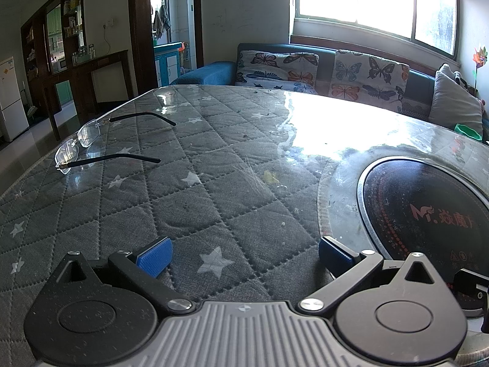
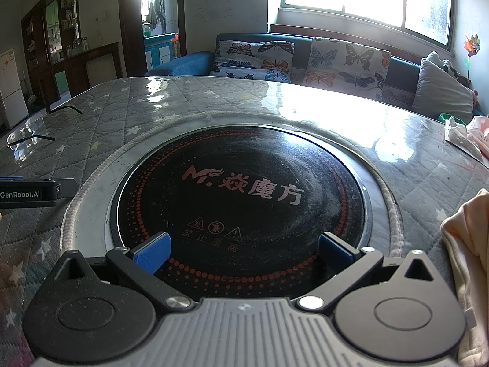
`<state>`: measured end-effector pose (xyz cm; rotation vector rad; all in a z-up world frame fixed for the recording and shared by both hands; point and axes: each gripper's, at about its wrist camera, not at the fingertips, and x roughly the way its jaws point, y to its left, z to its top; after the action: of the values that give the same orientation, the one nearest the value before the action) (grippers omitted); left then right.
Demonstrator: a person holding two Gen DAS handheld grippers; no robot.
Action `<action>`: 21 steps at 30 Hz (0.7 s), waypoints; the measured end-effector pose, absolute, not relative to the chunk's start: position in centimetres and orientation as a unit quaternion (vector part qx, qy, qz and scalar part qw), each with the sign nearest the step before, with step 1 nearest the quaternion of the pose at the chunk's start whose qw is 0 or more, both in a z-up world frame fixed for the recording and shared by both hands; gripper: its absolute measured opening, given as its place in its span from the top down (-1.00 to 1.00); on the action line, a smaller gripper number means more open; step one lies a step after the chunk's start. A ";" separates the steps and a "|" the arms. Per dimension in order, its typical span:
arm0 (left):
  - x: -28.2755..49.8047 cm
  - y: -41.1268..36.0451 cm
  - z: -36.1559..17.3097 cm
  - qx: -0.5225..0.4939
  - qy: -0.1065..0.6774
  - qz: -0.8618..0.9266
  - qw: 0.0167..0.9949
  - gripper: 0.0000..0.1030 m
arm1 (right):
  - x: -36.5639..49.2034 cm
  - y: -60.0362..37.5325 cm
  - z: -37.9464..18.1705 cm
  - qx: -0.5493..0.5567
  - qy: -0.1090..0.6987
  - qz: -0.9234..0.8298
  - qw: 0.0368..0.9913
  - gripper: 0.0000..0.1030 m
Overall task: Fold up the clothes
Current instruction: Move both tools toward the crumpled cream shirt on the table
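The quilted table (image 1: 214,159) bears an inset hotplate (image 2: 241,195); the pale garment (image 2: 467,263) lies at its near right edge. Left gripper (image 1: 243,255) and right gripper (image 2: 243,252) both gape, empty. Swing right first, avoiding the far-left glasses (image 1: 91,143).

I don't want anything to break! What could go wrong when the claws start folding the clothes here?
The glasses lie open on the table; a swinging cloth or the left claw might knock them. The cream garment sits at the right edge, beside the round cooktop, which carries a hot-surface warning; spreading cloth over it could be unsafe if warm.
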<state>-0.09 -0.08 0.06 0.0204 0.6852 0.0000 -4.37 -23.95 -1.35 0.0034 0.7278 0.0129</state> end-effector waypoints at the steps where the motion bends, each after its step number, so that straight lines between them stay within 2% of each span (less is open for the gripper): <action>1: -0.2 -0.1 0.1 0.011 0.336 -0.001 0.942 -1.00 | -4.4 -23.9 -1.3 0.002 0.356 0.006 0.934 -1.00; 21: -2.5 -1.9 1.3 0.023 0.342 -0.025 0.939 -1.00 | -8.0 -24.1 0.6 -0.017 0.360 0.042 0.932 -1.00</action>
<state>-2.48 -1.93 1.26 0.0475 0.6973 -0.0500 -7.99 -24.06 0.60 -0.0358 0.7370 0.0868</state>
